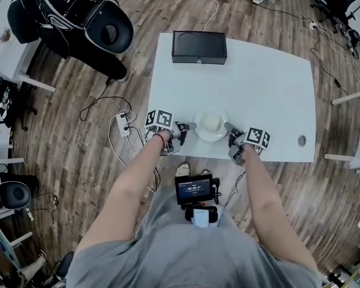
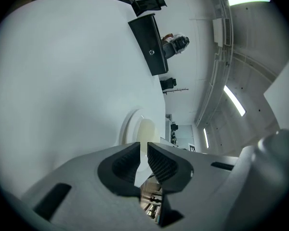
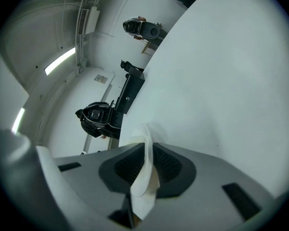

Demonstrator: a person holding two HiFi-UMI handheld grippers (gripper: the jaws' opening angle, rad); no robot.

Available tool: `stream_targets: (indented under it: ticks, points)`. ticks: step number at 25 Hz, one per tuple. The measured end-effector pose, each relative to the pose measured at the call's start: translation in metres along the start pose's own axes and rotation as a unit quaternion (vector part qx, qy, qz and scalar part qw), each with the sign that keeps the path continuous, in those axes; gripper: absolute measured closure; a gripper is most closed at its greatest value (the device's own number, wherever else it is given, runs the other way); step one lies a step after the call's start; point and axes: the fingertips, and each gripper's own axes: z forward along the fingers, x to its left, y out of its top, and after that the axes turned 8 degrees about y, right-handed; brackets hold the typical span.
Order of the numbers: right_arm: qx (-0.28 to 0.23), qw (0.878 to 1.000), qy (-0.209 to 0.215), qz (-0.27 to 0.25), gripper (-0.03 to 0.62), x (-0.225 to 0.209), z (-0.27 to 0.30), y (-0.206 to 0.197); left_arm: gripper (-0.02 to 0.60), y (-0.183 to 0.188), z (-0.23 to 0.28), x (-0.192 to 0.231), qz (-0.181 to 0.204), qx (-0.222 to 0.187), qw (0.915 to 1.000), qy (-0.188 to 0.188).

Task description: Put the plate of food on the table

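A white plate [image 1: 211, 126] with a pale mound of food [image 1: 210, 122] sits low over the near part of the white table [image 1: 264, 83]; whether it touches the top I cannot tell. My left gripper [image 1: 191, 126] pinches the plate's left rim, and my right gripper [image 1: 230, 127] holds its right rim. In the left gripper view the rim [image 2: 131, 125] and the food [image 2: 147, 131] run into the narrow gap of the left gripper [image 2: 143, 152]. In the right gripper view the right gripper [image 3: 147, 153] is shut on the thin white rim [image 3: 145, 182].
A black box [image 1: 199, 47] lies at the table's far edge, also seen as the black box [image 2: 149, 44] and the black box [image 3: 129, 96]. A round hole [image 1: 302, 141] marks the table's right front. A black chair [image 1: 105, 32] and a power strip [image 1: 123, 125] are at the left.
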Motion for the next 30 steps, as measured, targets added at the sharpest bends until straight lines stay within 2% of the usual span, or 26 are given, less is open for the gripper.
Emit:
stream_targets:
  ticks: [6,10,15,19,25,28,30]
  points:
    - [-0.003,0.999,-0.036,-0.003,0.551,-0.011,-0.01,0.005,0.549,-0.014,0.004,-0.011,0.001,0.004,0.9999,-0.016]
    - [-0.012,0.999,-0.034,-0.008,0.551,-0.009,-0.017,0.008,0.549,-0.02,0.003,-0.009,0.007,0.004,0.9998,-0.019]
    - [-0.009,0.998,-0.031,-0.06,0.553,-0.002,-0.036,0.001,0.549,-0.025,-0.007,-0.004,0.014,-0.02,0.9994,-0.025]
    - [0.028,0.989,-0.031,-0.14,0.553,0.004,-0.062,-0.036,0.549,-0.045,-0.032,0.005,0.012,-0.038,0.9986,-0.034]
    - [0.083,0.967,-0.032,-0.241,0.553,0.014,-0.097,-0.118,0.549,-0.1,-0.066,0.029,-0.014,-0.067,0.9965,-0.048]
    - [0.072,0.964,-0.028,-0.254,0.553,0.02,-0.109,-0.145,0.549,-0.123,-0.076,0.033,-0.014,-0.089,0.994,-0.062]
    - [0.052,0.963,-0.017,-0.262,0.553,0.033,-0.115,-0.151,0.549,-0.132,-0.082,0.019,-0.002,-0.104,0.9908,-0.086]
